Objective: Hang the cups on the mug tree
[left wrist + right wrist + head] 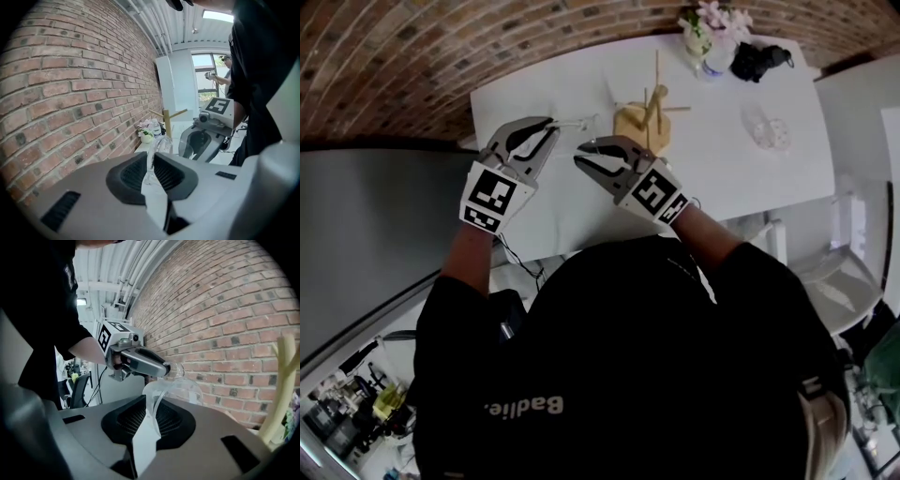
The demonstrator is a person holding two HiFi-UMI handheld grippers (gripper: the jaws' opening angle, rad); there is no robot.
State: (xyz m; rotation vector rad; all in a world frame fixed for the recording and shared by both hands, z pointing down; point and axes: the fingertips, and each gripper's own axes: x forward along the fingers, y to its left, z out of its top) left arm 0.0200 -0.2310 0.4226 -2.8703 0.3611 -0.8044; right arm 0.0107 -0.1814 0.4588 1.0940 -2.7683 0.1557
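Note:
A clear glass cup [578, 122] hangs in the air between both grippers, over the white table [534, 94]. My left gripper [551, 123] is shut on one thin edge of it; in the left gripper view the glass [158, 146] stands pinched between the dark pads [136, 174]. My right gripper [587, 150] grips the other side, and in the right gripper view the cup [183, 389] rises from between its pads [174, 420], with the left gripper [140, 362] at the cup's far end. The wooden mug tree [649, 117] stands just right of the grippers with bare pegs.
A second clear cup [768, 131] lies on the table's right part. A flower pot [703, 33] and a black object [759, 58] sit at the far edge. A brick wall [225, 310] runs behind the table. The mug tree [281, 390] also shows at the right gripper view's edge.

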